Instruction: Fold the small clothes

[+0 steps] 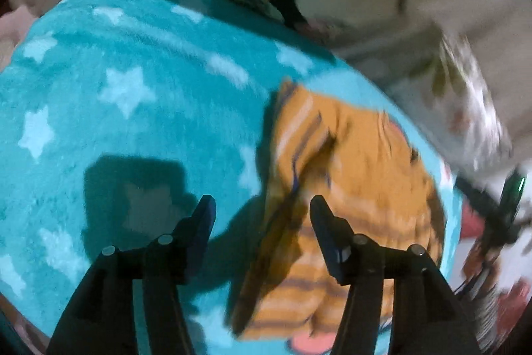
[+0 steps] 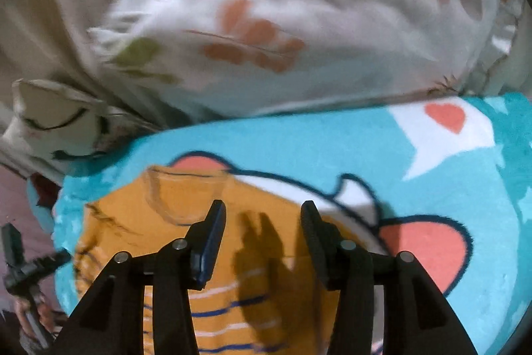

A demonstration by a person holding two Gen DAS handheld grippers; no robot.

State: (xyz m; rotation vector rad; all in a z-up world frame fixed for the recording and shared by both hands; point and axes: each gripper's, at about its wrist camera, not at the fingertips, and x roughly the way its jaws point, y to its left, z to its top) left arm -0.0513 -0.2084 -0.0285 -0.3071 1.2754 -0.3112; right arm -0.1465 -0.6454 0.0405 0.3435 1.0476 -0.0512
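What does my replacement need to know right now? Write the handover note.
Left hand-held gripper: open, empty, over the orange striped shirt's edge.
Right hand-held gripper: open, empty, above the shirt near its neckline.
The shirt lies on the teal star blanket, rumpled; one side looks turned over, though blur makes it uncertain.
Done: no clean fold visible.
Left: flatten it, fold it. A white floral pillow lies behind.

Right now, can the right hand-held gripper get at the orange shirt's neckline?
Probably yes. The right hand-held gripper is open above the orange shirt, and its neckline lies flat on the teal blanket just ahead, with nothing between them.
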